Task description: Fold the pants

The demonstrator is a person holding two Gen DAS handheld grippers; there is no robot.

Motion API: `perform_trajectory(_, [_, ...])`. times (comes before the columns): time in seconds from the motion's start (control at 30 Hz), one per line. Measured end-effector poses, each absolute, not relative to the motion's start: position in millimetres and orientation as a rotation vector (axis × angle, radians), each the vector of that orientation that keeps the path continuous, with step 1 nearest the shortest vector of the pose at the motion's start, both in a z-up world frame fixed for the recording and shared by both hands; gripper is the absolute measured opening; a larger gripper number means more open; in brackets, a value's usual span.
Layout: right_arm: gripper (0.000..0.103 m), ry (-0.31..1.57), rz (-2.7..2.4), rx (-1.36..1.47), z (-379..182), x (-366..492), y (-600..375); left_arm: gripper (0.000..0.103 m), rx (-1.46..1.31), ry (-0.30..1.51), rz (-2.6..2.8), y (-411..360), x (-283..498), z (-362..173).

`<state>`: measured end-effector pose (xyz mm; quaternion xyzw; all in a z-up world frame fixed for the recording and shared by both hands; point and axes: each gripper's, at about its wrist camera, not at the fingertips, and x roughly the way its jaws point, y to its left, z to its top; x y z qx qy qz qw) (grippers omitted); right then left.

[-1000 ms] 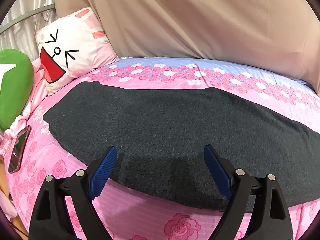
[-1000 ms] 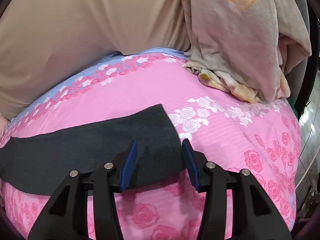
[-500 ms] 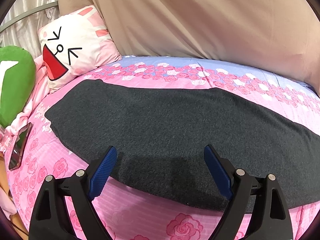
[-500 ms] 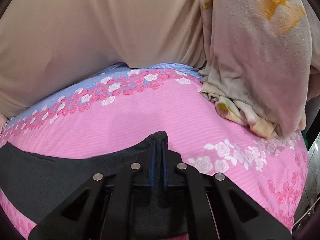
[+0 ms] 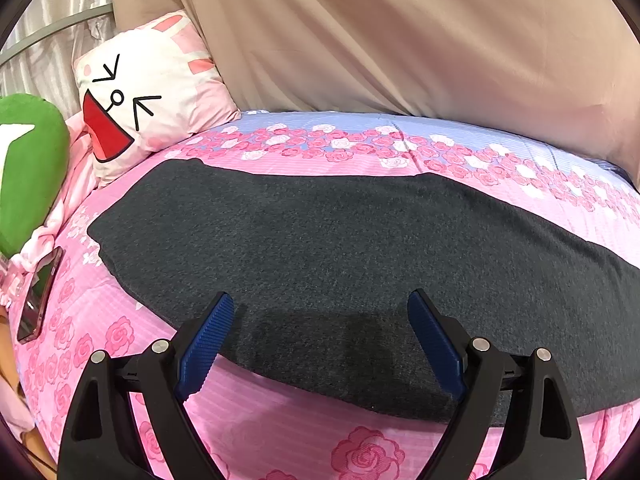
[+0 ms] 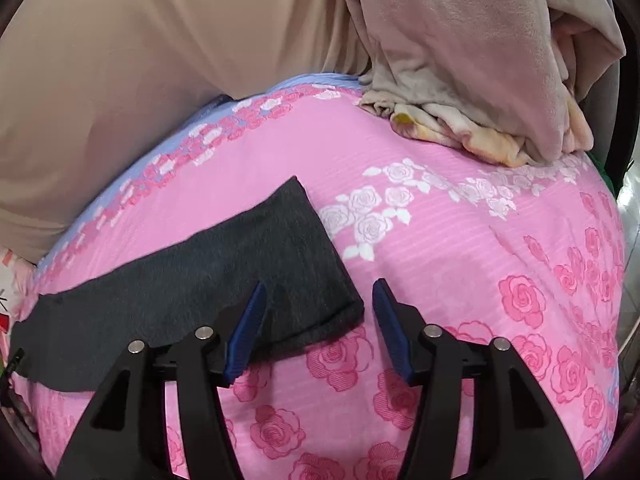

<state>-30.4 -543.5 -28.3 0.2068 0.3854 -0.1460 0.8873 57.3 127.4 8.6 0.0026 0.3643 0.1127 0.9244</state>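
Fingers of the left gripper (image 5: 320,320) spread wide, nothing between them, blue pads hanging over the near edge of the dark grey pants (image 5: 340,264). Right gripper (image 6: 318,316) also parted and holding nothing; its left finger (image 6: 246,334) sits over the pants' near corner, its right finger (image 6: 390,334) over bare bedsheet just beside the hem end. Pants lie flat and stretched lengthwise across the bed (image 6: 460,280), one long dark strip running left to right; wide end toward the pillows, narrow leg end (image 6: 316,264) toward the right side. Bedsheet is pink with rose print and a blue band with flowers along the far edge. Tan fabric (image 5: 400,40) hangs behind the bed. White cartoon-face pillow (image 5: 148,92) at the far left corner, close to the pants' wide end but apart from it; green pillow (image 5: 28,168) beside it at the left edge. Phone (image 5: 40,296) lies on the sheet near the left edge, apart from the pants. Bundled beige blanket (image 6: 472,60) with yellow-orange pattern sits on the far right of the bed, well apart from the pants' end.
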Motion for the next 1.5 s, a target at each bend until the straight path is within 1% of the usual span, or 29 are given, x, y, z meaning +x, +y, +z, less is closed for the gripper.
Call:
perform_trajectory(0.03, [0.02,0.81,-0.337,0.409,-28.2,-29.0,-542.3,0.086,0.003,0.745,0.232,127.5,57.5,9.0])
perform_trajectory(0.07, [0.011,0.805,-0.355,0.396,-25.5,-30.4,-541.2,0.086,-0.001,0.742,0.234,128.2,57.1,9.4])
perform_trajectory(0.17, [0.01,0.736,-0.389,0.402,-13.9,-45.5,-540.2,0.087,-0.015,0.737,0.236,130.1,55.8,10.4])
perform_trajectory(0.23, [0.012,0.801,-0.392,0.436,-28.6,-40.8,-545.7,0.087,-0.02,0.737,0.229,130.5,55.6,10.6])
perform_trajectory(0.27, [0.014,0.822,-0.388,0.447,-30.5,-38.6,-548.4,0.087,-0.019,0.738,0.225,130.1,55.6,10.6])
perform_trajectory(0.33, [0.022,0.768,-0.403,0.431,-17.5,-46.1,-544.7,0.087,-0.017,0.735,0.218,129.4,55.2,11.0])
perform_trajectory(0.37, [0.038,0.759,-0.394,0.439,-15.3,-48.8,-543.4,0.087,-0.018,0.733,0.217,129.5,54.7,11.2])
perform_trajectory(0.4, [0.055,0.748,-0.38,0.463,-15.5,-52.8,-542.5,0.087,-0.021,0.733,0.216,129.8,54.8,11.4])
perform_trajectory(0.43, [0.06,0.753,-0.371,0.478,-18.8,-53.8,-541.8,0.087,-0.022,0.734,0.216,130.1,55.0,11.2])
perform_trajectory(0.5, [0.061,0.799,-0.375,0.484,-27.2,-47.4,-541.2,0.087,-0.023,0.734,0.215,130.0,55.2,11.2])
perform_trajectory(0.6, [0.061,0.804,-0.365,0.474,-27.7,-37.6,-539.8,0.087,-0.02,0.734,0.211,129.3,55.0,11.4])
perform_trajectory(0.63, [0.058,0.808,-0.371,0.465,-27.7,-34.9,-538.7,0.087,-0.02,0.732,0.211,129.2,54.8,11.6])
perform_trajectory(0.7, [0.024,0.824,-0.39,0.443,-29.8,-29.6,-537.2,0.087,-0.025,0.729,0.21,130.0,53.5,12.3])
perform_trajectory(0.73, [0.017,0.823,-0.389,0.451,-30.1,-29.8,-537.3,0.087,-0.028,0.728,0.21,130.4,53.4,12.5])
perform_trajectory(0.77, [0.011,0.813,-0.384,0.468,-30.1,-31.6,-537.7,0.087,-0.03,0.728,0.208,131.0,53.3,12.5])
perform_trajectory(0.83, [0.011,0.785,-0.372,0.503,-26.5,-36.3,-536.0,0.087,-0.034,0.729,0.203,131.6,52.8,12.6])
perform_trajectory(0.97, [0.01,0.649,-0.204,0.655,-2.4,-46.6,-519.1,0.087,-0.036,0.728,0.185,131.4,52.4,13.3])
perform_trajectory(1.07, [0.01,0.583,-0.093,0.641,31.3,-39.8,-483.0,0.087,-0.037,0.729,0.172,131.2,52.5,13.5])
perform_trajectory(1.2, [0.01,0.531,0.054,0.552,80.4,-14.4,-410.6,0.087,-0.04,0.725,0.155,131.5,50.9,14.4])
perform_trajectory(1.33, [0.01,0.534,0.195,0.486,104.0,24.4,-334.4,0.087,-0.045,0.722,0.143,131.4,49.2,15.1])
perform_trajectory(1.43, [0.01,0.582,0.297,0.449,99.7,54.7,-272.9,0.087,-0.055,0.717,0.133,132.6,47.5,16.1])
perform_trajectory(1.5, [0.01,0.634,0.36,0.408,87.3,72.1,-225.8,0.087,-0.064,0.714,0.128,133.9,46.2,16.7])
